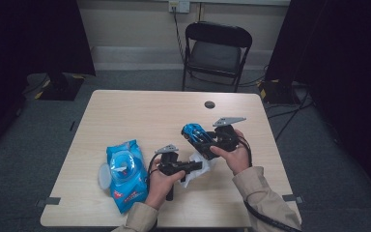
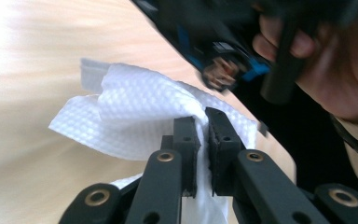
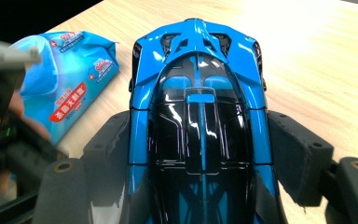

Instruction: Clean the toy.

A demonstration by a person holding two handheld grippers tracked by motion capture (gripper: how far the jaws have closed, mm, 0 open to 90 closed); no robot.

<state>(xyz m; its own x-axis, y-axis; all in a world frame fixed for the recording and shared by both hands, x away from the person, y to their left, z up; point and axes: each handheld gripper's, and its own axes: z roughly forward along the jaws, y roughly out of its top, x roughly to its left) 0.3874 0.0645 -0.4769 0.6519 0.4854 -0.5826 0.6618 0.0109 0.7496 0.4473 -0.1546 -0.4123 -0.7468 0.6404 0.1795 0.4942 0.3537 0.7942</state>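
above the table, left tongs (image 2: 204, 135) pinch a white wipe (image 2: 135, 116); right tongs (image 3: 200, 154) clamp a blue toy car (image 3: 198, 116).

High view overhead facing forward, claw views close-up, toy car (image 3: 200, 116) shared

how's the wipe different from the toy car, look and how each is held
The wipe is white, soft and crumpled; the car is rigid, glossy blue and black. The left gripper pinches the wipe with jaws nearly together; the right gripper has jaws spread wide against the car's sides. The wipe droops below its gripper; the car keeps its shape. Both are gripped, one per gripper.
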